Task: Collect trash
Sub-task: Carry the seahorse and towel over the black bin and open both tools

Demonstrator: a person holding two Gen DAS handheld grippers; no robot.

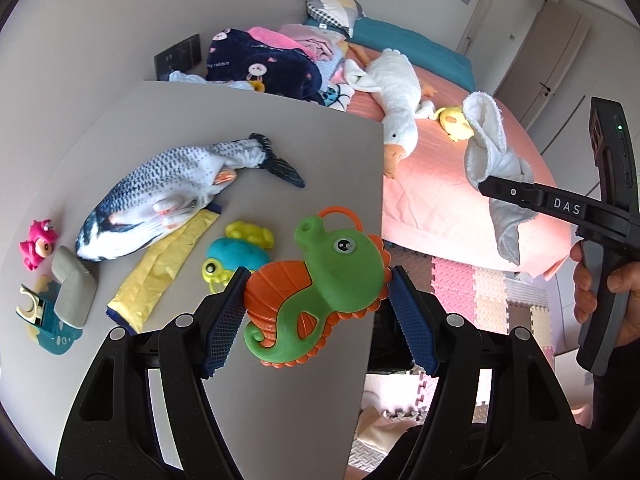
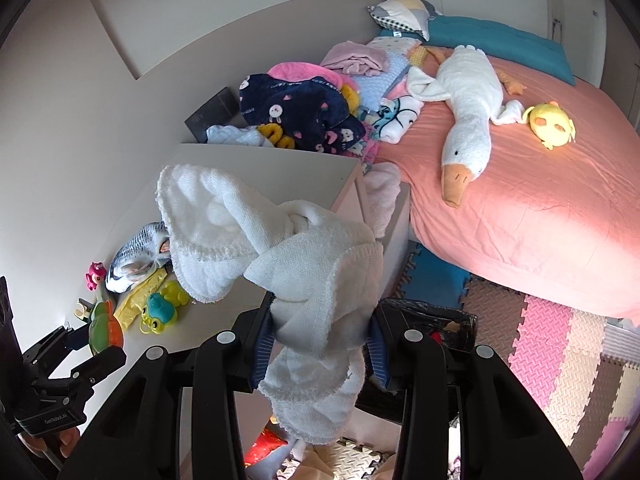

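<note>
White terry cloth (image 2: 288,248), bunched and hanging lengthwise downward, is clamped in the right gripper (image 2: 320,344) above the grey cabinet top's (image 2: 224,320) edge. The left gripper (image 1: 316,300) pinches a green-and-orange seahorse toy (image 1: 316,280), upright, head up, snout pointing left, over that cabinet top.

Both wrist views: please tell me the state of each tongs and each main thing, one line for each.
Left tongs: shut on the green and orange plastic seahorse toy, held above the table edge.
Right tongs: shut on the white terry cloth, which hangs crumpled.
Grey plush fish: lying flat on the grey table.
White plush goose: lying on the pink bed.
</note>
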